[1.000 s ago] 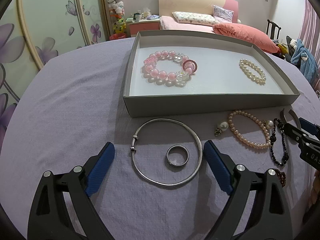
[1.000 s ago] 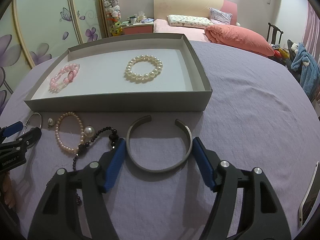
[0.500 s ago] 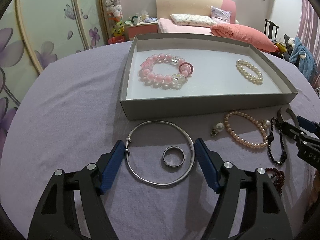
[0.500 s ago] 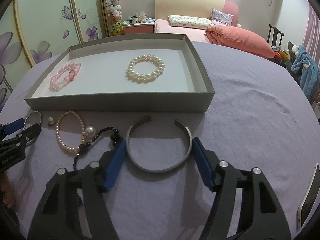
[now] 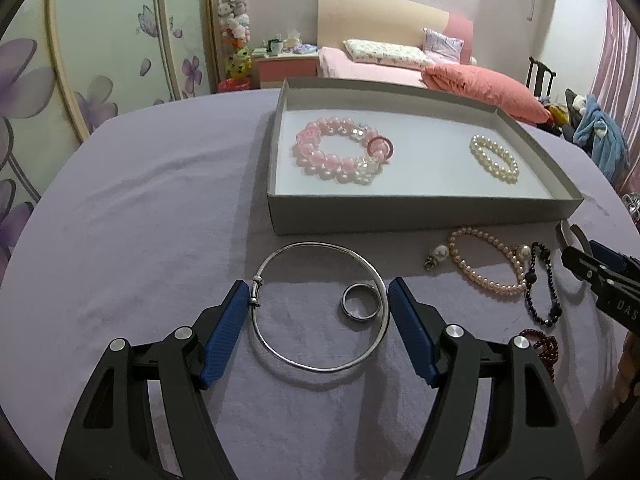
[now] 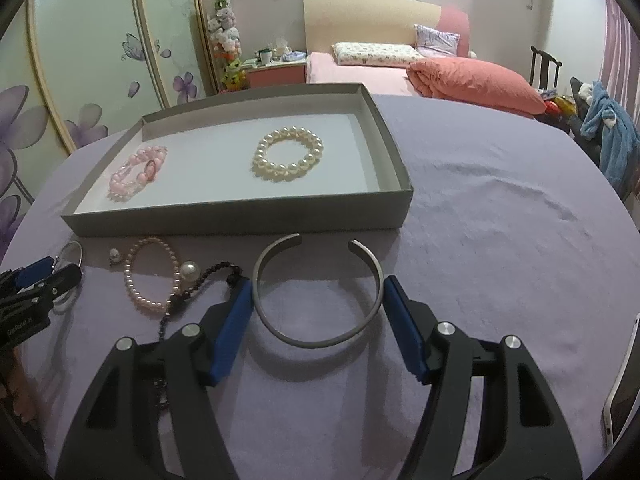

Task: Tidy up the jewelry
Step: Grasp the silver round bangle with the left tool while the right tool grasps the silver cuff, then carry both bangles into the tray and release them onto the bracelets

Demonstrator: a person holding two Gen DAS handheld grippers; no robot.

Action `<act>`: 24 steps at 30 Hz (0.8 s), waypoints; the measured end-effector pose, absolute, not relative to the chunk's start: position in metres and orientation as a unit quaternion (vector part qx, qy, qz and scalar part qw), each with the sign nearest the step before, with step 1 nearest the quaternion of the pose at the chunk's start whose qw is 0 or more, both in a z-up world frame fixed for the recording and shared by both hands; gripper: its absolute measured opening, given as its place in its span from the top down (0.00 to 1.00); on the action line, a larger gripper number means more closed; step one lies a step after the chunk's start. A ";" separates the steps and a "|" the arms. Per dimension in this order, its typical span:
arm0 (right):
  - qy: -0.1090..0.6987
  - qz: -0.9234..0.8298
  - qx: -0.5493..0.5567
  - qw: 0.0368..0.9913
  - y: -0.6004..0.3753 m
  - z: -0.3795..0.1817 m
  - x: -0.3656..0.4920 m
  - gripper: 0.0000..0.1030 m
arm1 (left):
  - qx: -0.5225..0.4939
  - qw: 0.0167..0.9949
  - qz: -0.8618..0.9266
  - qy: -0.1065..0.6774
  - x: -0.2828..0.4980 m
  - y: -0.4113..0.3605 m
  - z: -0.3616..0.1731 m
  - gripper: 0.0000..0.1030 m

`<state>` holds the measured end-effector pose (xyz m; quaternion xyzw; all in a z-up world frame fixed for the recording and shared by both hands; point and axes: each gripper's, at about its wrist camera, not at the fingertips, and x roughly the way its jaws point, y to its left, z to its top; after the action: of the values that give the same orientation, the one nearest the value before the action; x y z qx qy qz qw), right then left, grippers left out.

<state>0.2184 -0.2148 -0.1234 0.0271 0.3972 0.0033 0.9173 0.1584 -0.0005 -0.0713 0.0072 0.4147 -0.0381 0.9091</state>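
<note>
A grey tray (image 5: 400,210) (image 6: 240,222) holds a pink bead bracelet (image 5: 340,150) (image 6: 136,174) and a white pearl bracelet (image 5: 494,159) (image 6: 288,159). My left gripper (image 5: 318,300) straddles a thin silver bangle (image 5: 280,354) with a small ring (image 5: 361,307) inside it; its pads touch the bangle's sides. My right gripper (image 6: 316,300) straddles an open silver cuff (image 6: 316,340), pads touching its sides. A pink pearl bracelet (image 5: 486,266) (image 6: 150,276) and a dark bead strand (image 5: 540,288) (image 6: 200,280) lie between them.
A lavender cloth (image 5: 140,220) covers the round table. A dark red bead bracelet (image 5: 540,350) lies at the right. A pearl charm (image 5: 436,256) sits by the tray. A phone (image 6: 624,384) lies at the right edge. A bed stands behind.
Both grippers have narrowed. The left one closed from wide open until its pads met the bangle's sides. The right pads now touch the cuff.
</note>
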 end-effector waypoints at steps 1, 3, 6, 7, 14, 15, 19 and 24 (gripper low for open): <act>0.394 0.005 0.026 0.919 -0.214 -0.122 0.217 0.38 | 0.008 0.911 -0.038 0.411 0.157 -0.001 -0.070 0.31; 0.385 0.008 0.026 0.923 -0.213 -0.117 0.213 0.38 | 0.011 0.916 -0.038 0.400 0.153 -0.001 -0.067 0.31; 0.371 0.014 0.029 0.928 -0.211 -0.110 0.207 0.38 | 0.016 0.922 -0.038 0.384 0.148 -0.004 -0.062 0.31; 0.367 0.017 0.029 0.929 -0.214 -0.109 0.203 0.38 | 0.016 0.924 -0.039 0.379 0.147 -0.004 -0.060 0.31; 0.329 0.034 0.040 0.943 -0.204 -0.090 0.183 0.38 | 0.011 0.939 -0.038 0.342 0.131 -0.007 -0.047 0.31; 0.319 0.037 0.041 0.946 -0.203 -0.086 0.178 0.38 | 0.010 0.942 -0.037 0.334 0.128 -0.007 -0.043 0.31; 0.285 0.047 0.043 0.956 -0.196 -0.070 0.164 0.38 | 0.008 0.954 -0.034 0.299 0.114 -0.009 -0.030 0.31; 0.233 0.055 0.041 0.970 -0.188 -0.050 0.143 0.38 | 0.005 0.970 -0.025 0.243 0.093 -0.012 -0.011 0.31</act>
<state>0.1432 -0.1884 -0.0497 0.0407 0.2332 0.0547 0.9700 0.0931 -0.0125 -0.0107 0.0047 0.2434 -0.0246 0.9696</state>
